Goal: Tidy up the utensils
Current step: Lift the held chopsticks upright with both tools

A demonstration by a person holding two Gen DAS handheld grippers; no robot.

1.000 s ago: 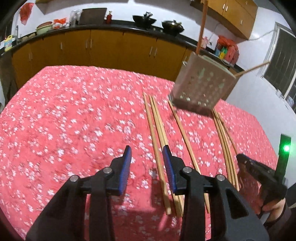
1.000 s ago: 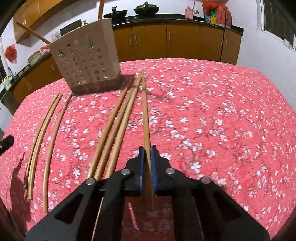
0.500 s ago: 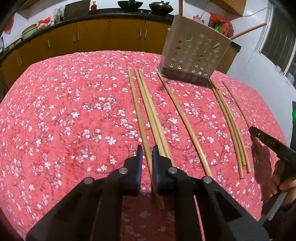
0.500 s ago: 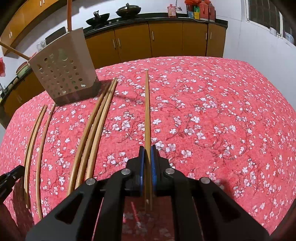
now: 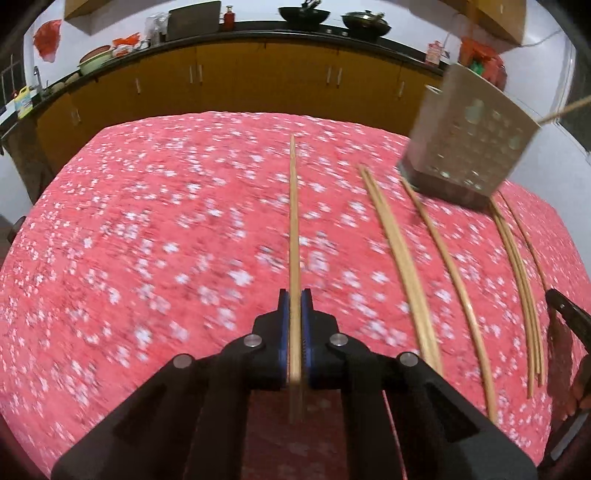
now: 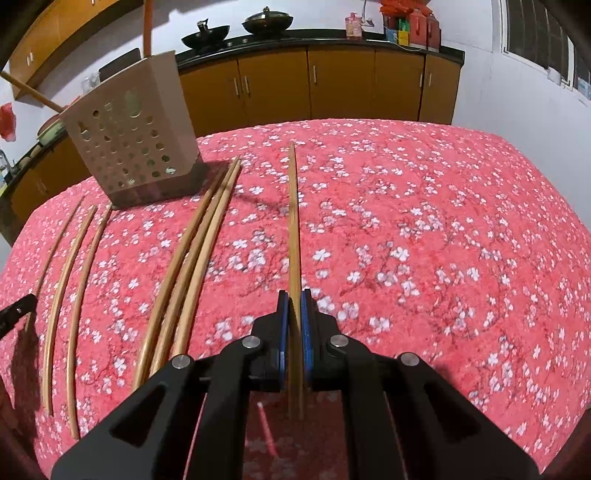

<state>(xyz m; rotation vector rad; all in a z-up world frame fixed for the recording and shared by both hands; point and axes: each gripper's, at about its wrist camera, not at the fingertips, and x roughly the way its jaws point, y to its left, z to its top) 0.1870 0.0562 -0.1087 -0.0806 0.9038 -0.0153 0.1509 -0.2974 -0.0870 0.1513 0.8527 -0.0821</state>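
Since before, our left hand-held gripper (image 5: 294, 306) clamped onto one chopstick (image 5: 293, 221) (holder (image 5: 469, 147) now upper right), right hand-held gripper (image 6: 294, 306) clamped on another chopstick (image 6: 293, 221).

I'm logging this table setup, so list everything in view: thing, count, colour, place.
Held chopsticks: two, tan, one in the left gripper, one in the right gripper.
Loose chopsticks: six, tan, on the cloth in two groups of three, in front of the holder.
Holder: one, beige with round holes, far part of the table, sticks already inside.
Tablecloth: one, red with white blossoms, covering the table.
Cabinets: one row, yellow-brown, along the wall behind.
Woks: two, dark, on the counter.
Left gripper: black, blue pads, shut on a chopstick.
Right gripper: black, blue pads, shut on a chopstick.
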